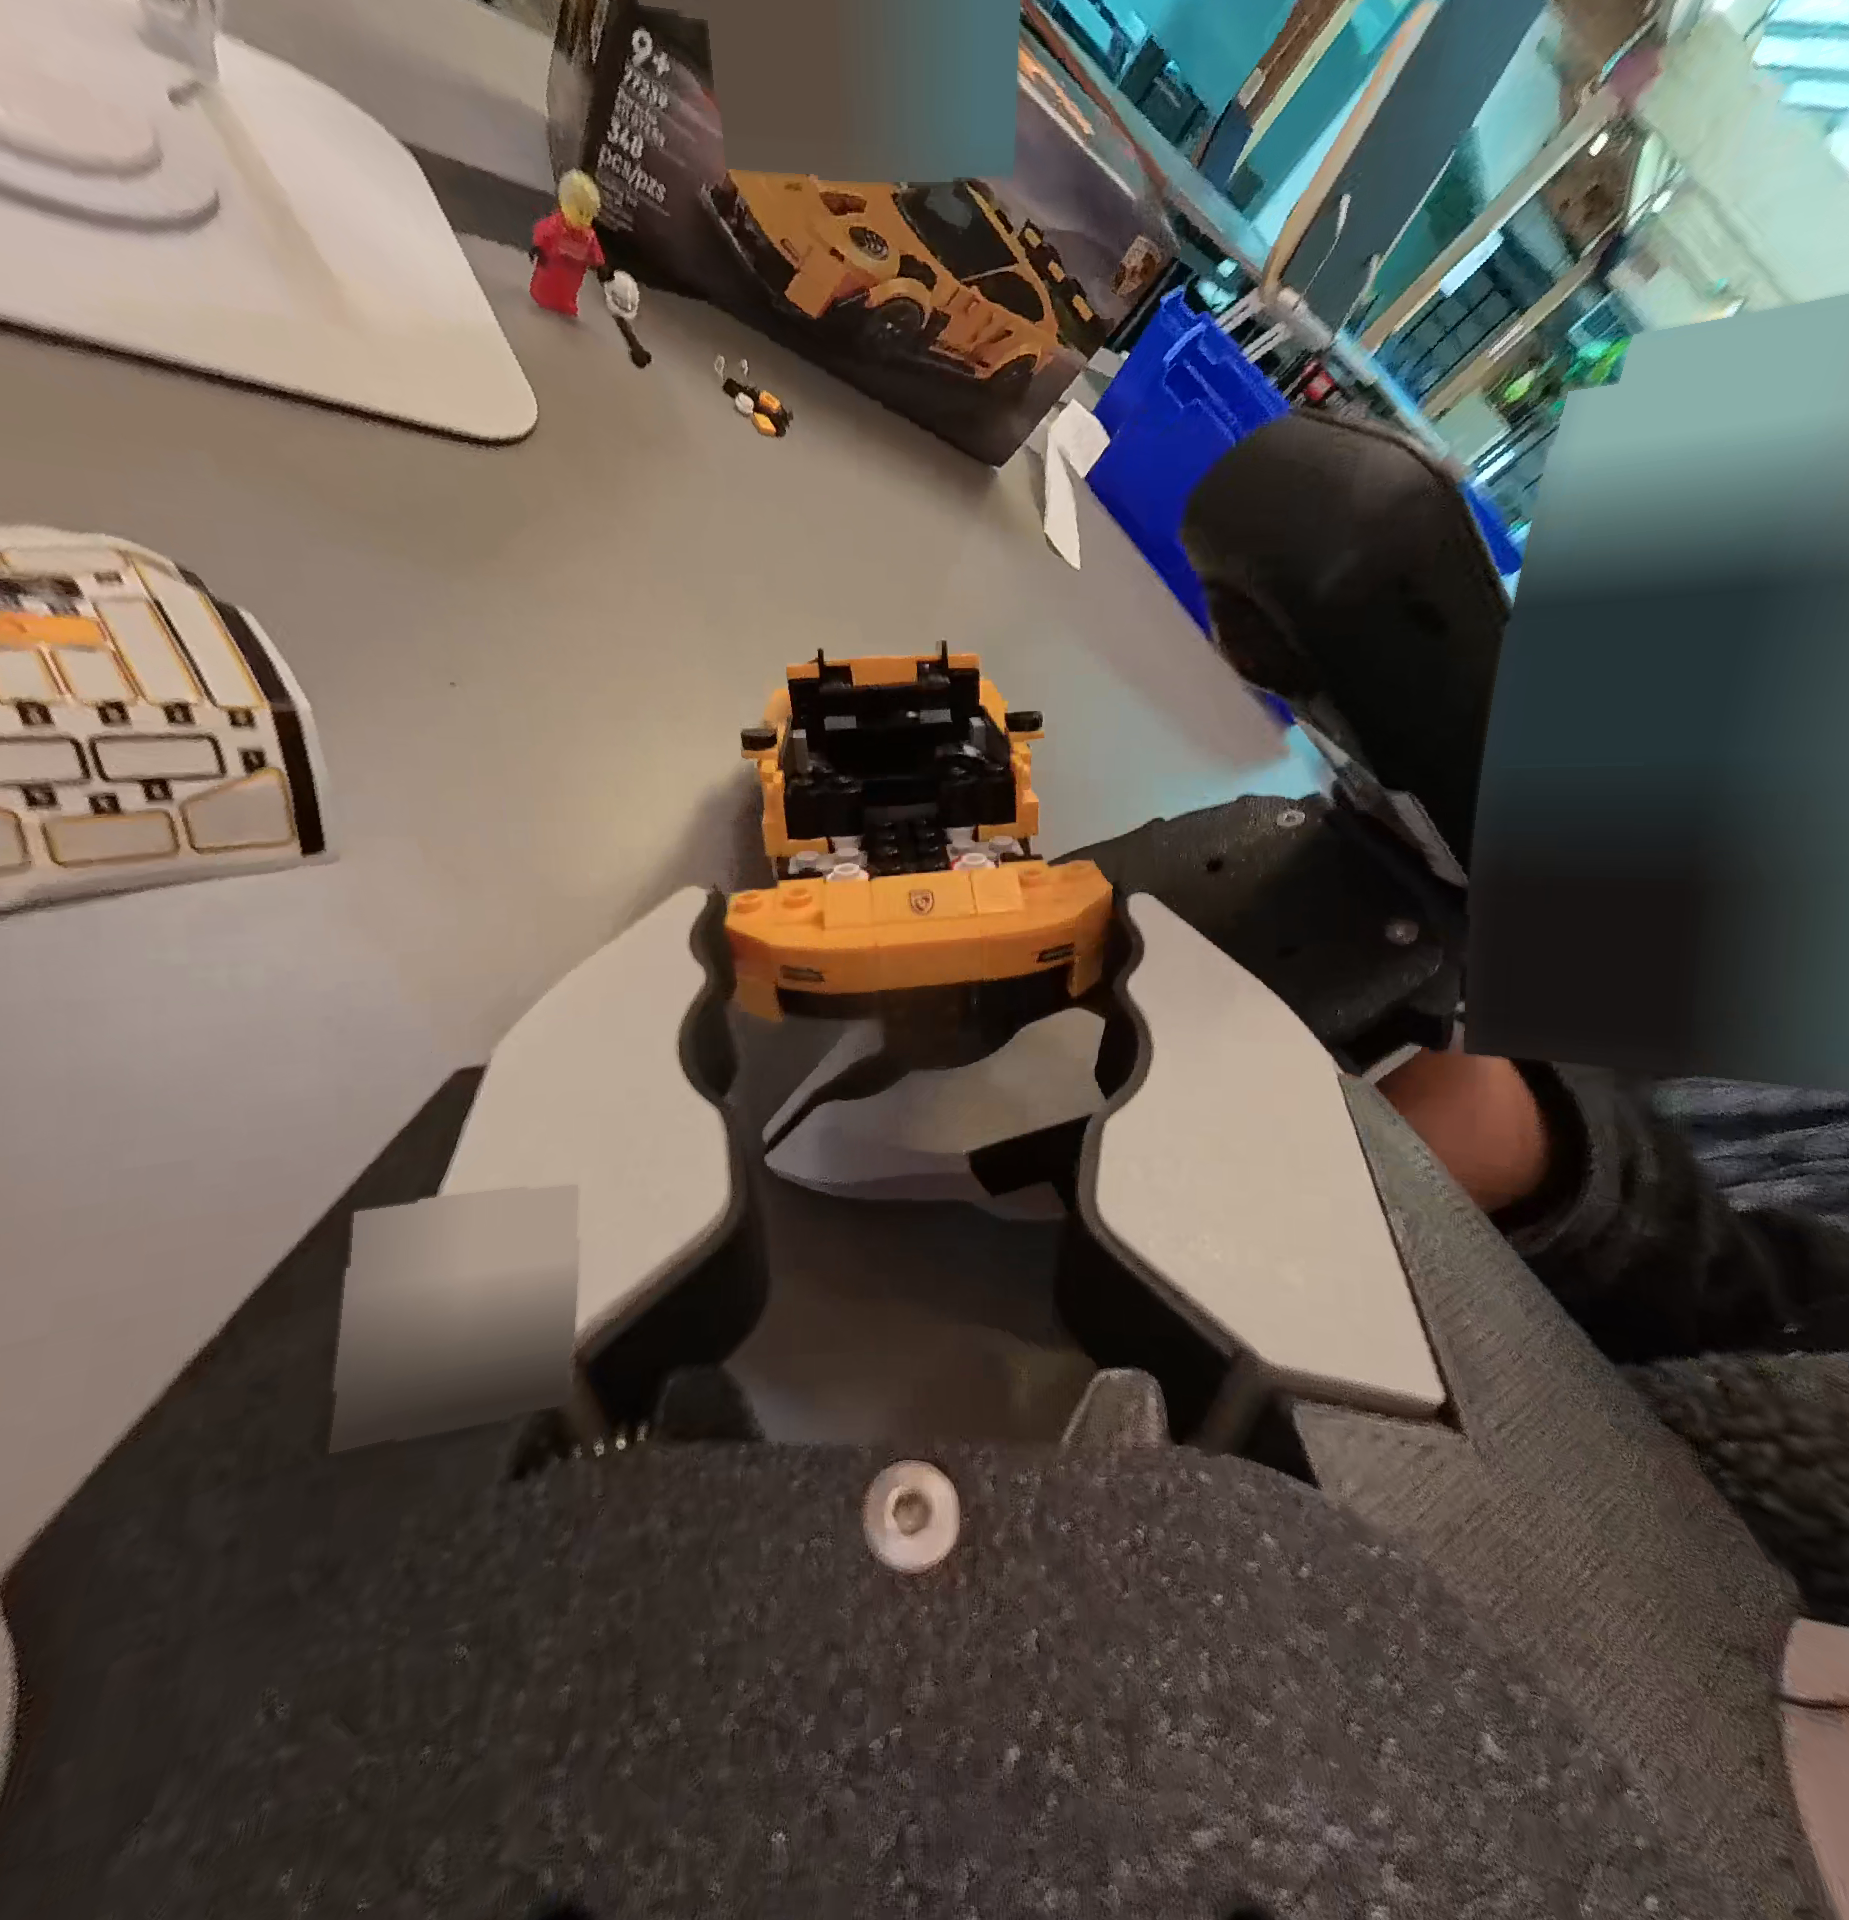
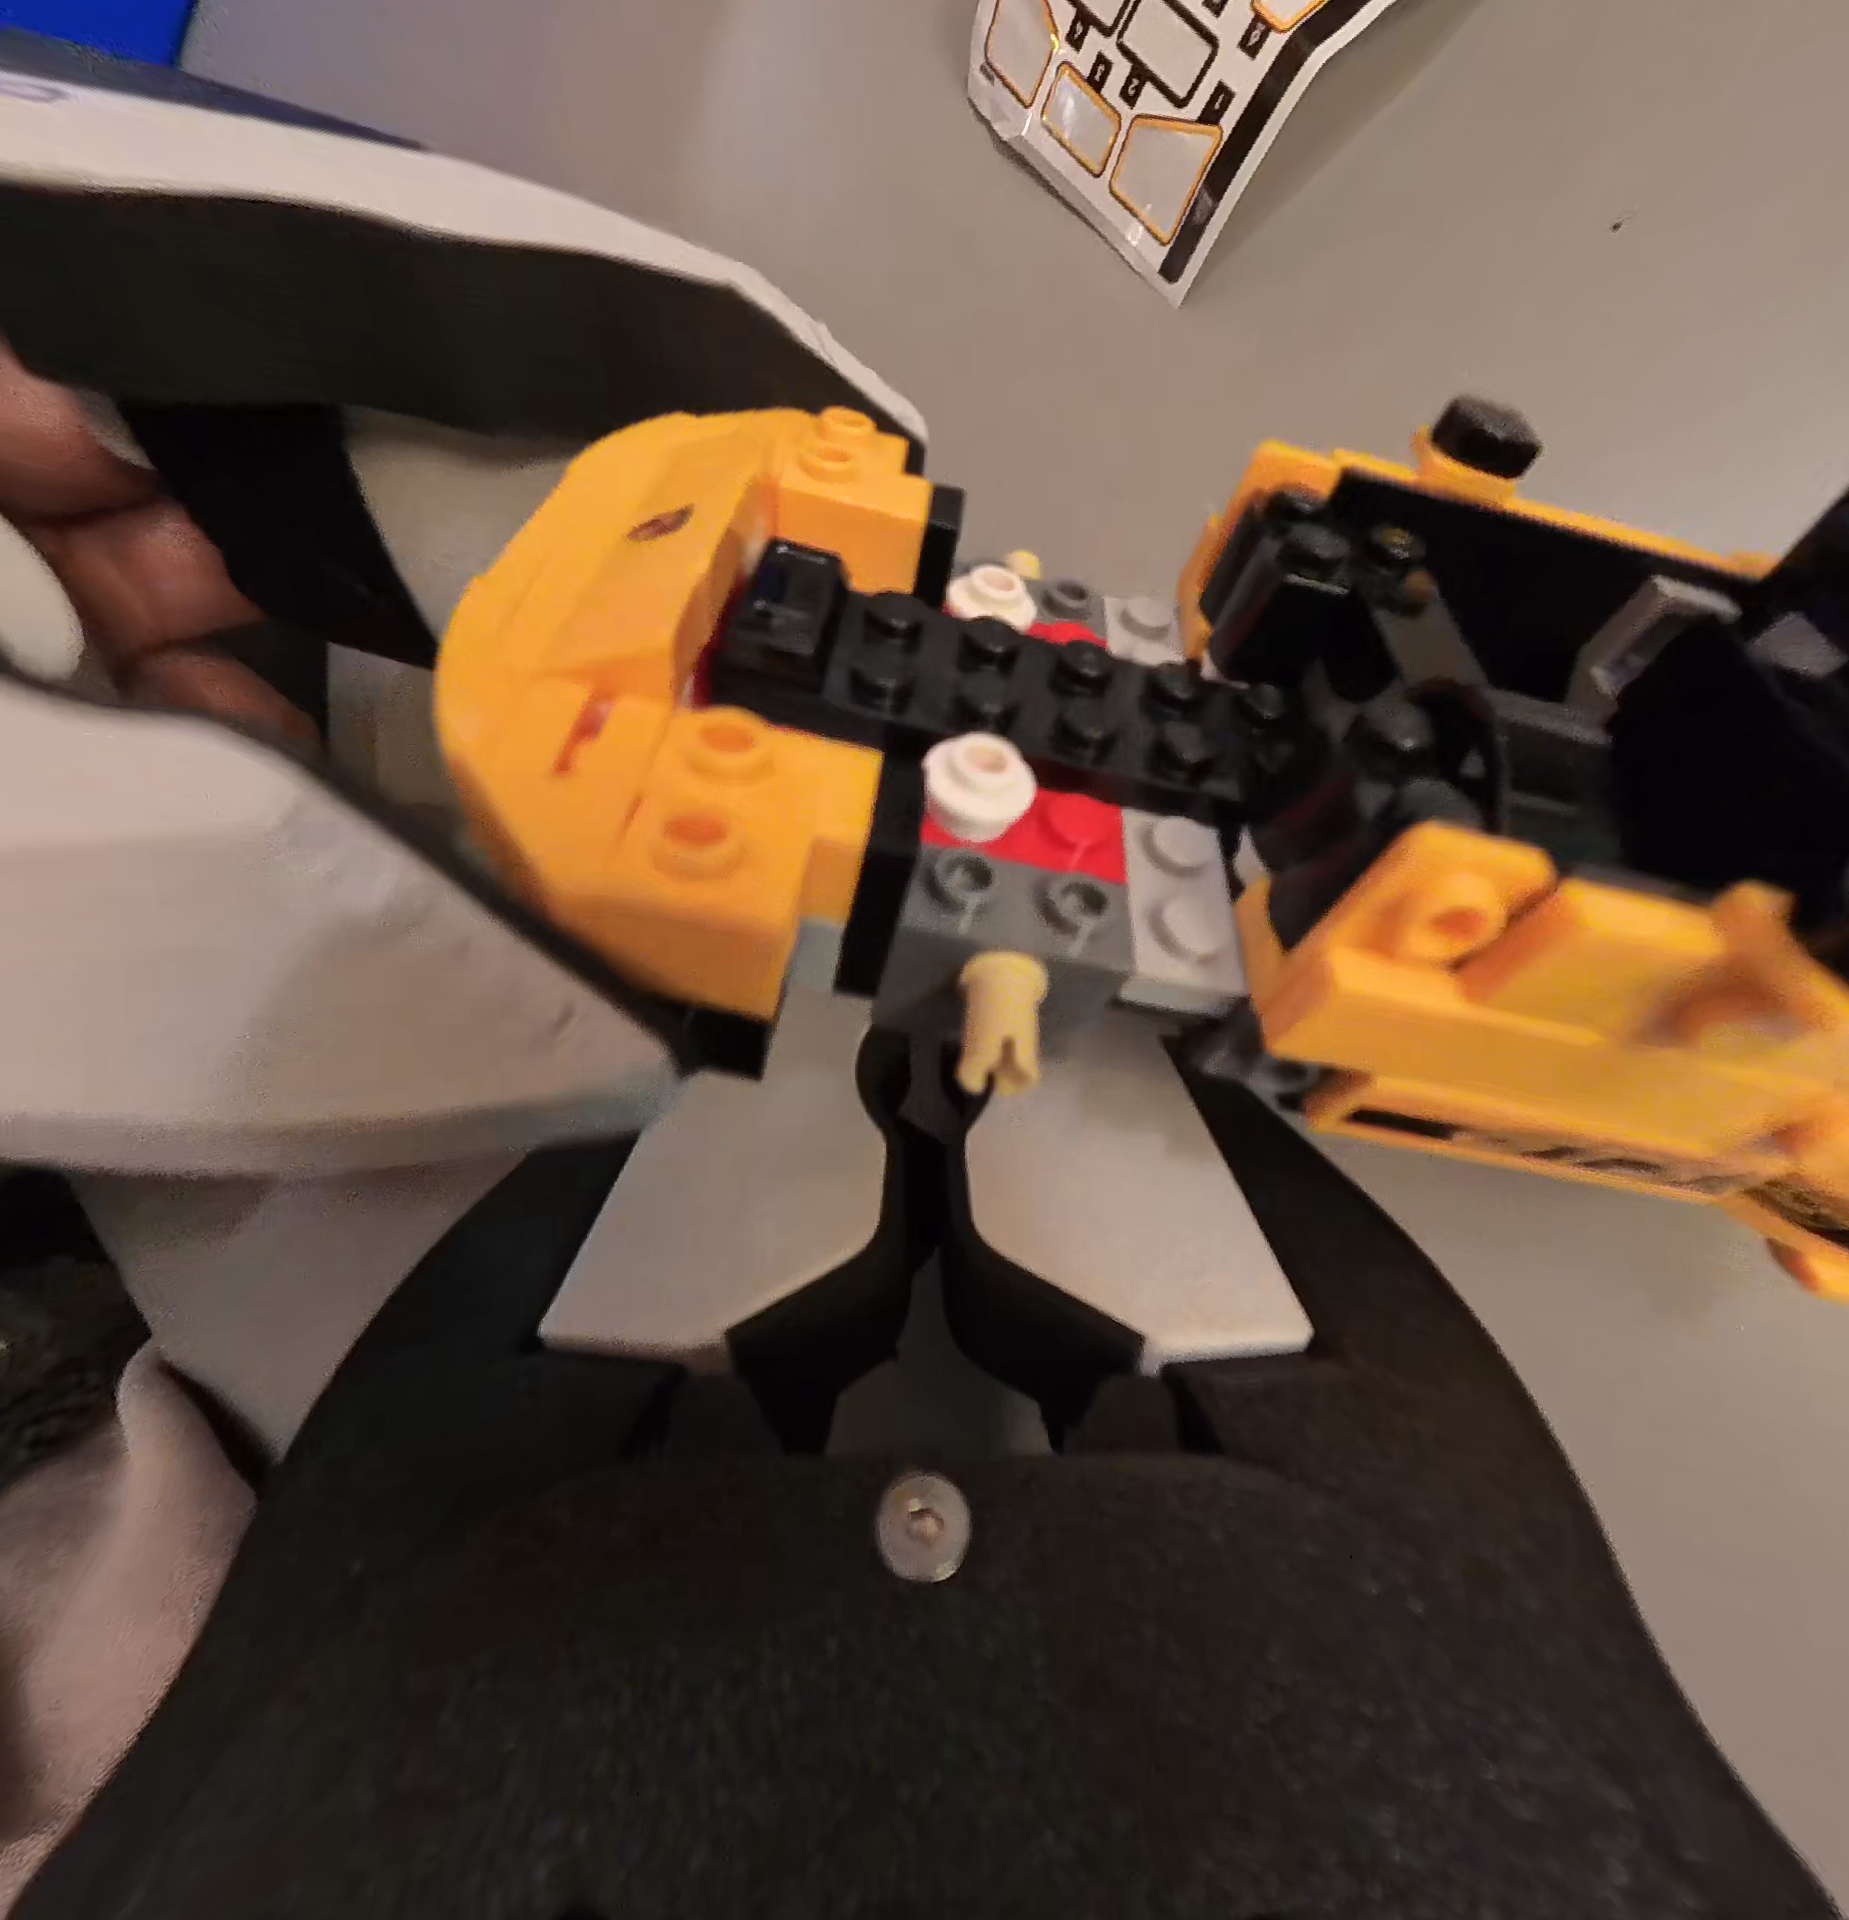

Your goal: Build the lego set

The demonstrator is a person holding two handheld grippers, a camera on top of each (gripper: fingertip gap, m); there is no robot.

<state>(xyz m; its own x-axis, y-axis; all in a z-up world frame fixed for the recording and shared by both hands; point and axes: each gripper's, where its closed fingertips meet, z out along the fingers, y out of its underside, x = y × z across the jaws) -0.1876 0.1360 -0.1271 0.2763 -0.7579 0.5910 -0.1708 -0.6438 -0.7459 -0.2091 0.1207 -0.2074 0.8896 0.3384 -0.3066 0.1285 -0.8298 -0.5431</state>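
An orange and black Lego car (image 1: 899, 831), part built and open on top, is held above the grey table (image 1: 484, 582). My left gripper (image 1: 915, 925) is shut on its orange front bumper, one finger on each side. In the right wrist view the car (image 2: 1055, 707) lies crosswise, showing black, red and grey plates and a tan pin (image 2: 998, 1023) sticking out of its near side. My right gripper (image 2: 935, 1075) is shut with its tips right at that pin. I cannot tell whether it pinches the pin. It also shows in the left wrist view (image 1: 1263, 904), at the car's right side.
A sticker sheet (image 1: 120, 717) lies left on the table, also in the right wrist view (image 2: 1159, 114). At the back stand the Lego box (image 1: 899, 260), a red minifigure (image 1: 565, 249), a few small loose pieces (image 1: 759, 405), a white mat (image 1: 276, 260) and a blue bin (image 1: 1169, 436). Across from one pair of fingers to the other is roughly 8 centimeters.
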